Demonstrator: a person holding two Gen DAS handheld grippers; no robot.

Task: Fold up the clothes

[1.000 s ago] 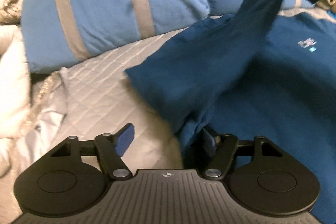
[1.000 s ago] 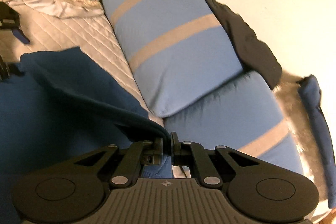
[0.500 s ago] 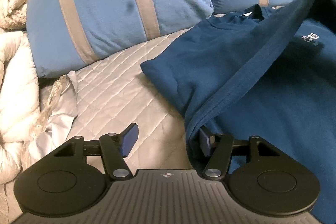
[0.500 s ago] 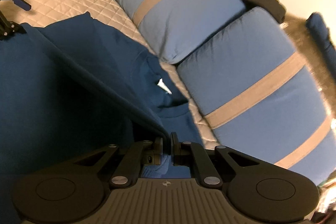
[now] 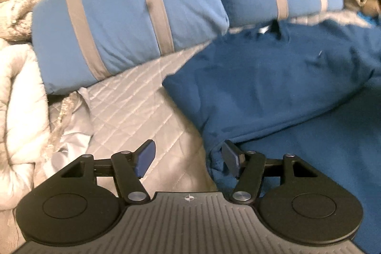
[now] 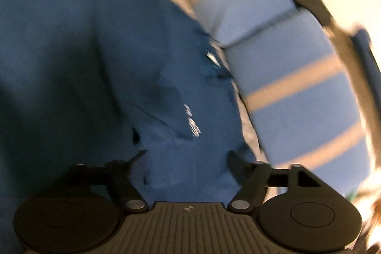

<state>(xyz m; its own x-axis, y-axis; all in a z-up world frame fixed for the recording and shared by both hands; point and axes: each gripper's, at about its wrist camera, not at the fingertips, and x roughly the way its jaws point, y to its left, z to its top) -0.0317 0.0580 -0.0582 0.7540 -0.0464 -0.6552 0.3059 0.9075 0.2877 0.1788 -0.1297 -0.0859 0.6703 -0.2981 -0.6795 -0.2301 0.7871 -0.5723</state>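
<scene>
Lying on the quilt (image 5: 133, 97) below two pillows (image 5: 123, 23), the shirt (image 5: 273, 87), folded over itself, running off at the right edge. Standing apart, the left gripper (image 5: 188, 158), pinching nothing, cloth just beside one finger. Opening wide over blurred shirt cloth, the right gripper (image 6: 185, 158), clamping nothing; print too smeared for reading.

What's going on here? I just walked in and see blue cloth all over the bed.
A person with a gripper in each hand is folding a dark blue sweatshirt on a quilted bed cover, by two striped blue pillows. One side lies folded across the body. The right gripper is opening above the cloth, nothing pinched. The left gripper is open at the fold's edge, one finger against the cloth.
</scene>
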